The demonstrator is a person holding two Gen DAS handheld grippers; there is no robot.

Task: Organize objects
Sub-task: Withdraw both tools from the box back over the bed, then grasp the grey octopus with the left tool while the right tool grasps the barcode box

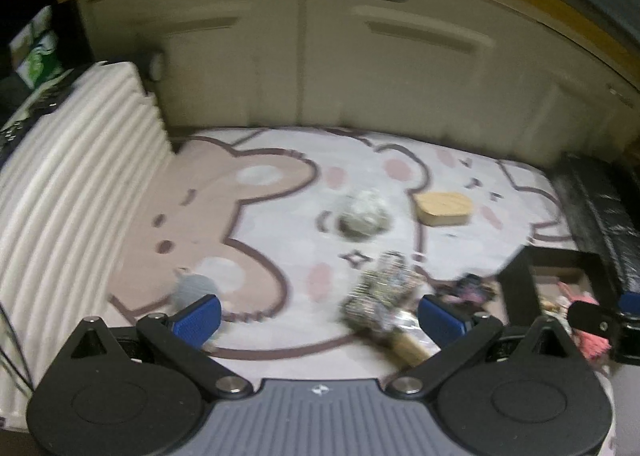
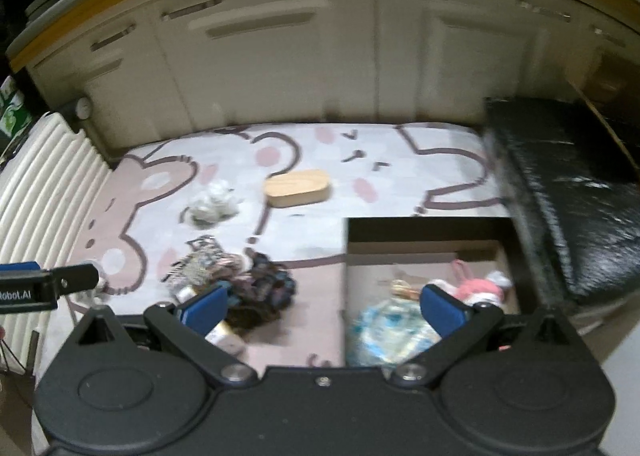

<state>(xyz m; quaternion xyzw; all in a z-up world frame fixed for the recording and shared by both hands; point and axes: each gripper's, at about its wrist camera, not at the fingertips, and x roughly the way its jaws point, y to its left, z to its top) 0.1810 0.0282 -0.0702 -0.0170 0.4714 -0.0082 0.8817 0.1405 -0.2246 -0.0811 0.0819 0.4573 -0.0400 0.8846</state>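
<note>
The black-rimmed box (image 2: pixel 428 246) sits on the bear-print rug (image 2: pixel 320 152), holding a pink plush toy (image 2: pixel 478 290) and a blue-and-white packet (image 2: pixel 390 326); a wooden oval box (image 2: pixel 297 184), crumpled wad (image 2: pixel 212 202) and dark patterned bundle (image 2: pixel 260 288) lie loose on the rug; the left hand-held gripper (image 1: pixel 319 316) and right hand-held gripper (image 2: pixel 323 306) both hover spread wide, empty.

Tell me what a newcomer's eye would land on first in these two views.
First the cartoon bear rug, spread before the cream cabinets. Then the loose clutter on it: a wooden oval box mid-rug and a dark tangle of hair accessories nearer the camera. At the right, an open box already holds a pink plush toy.
</note>
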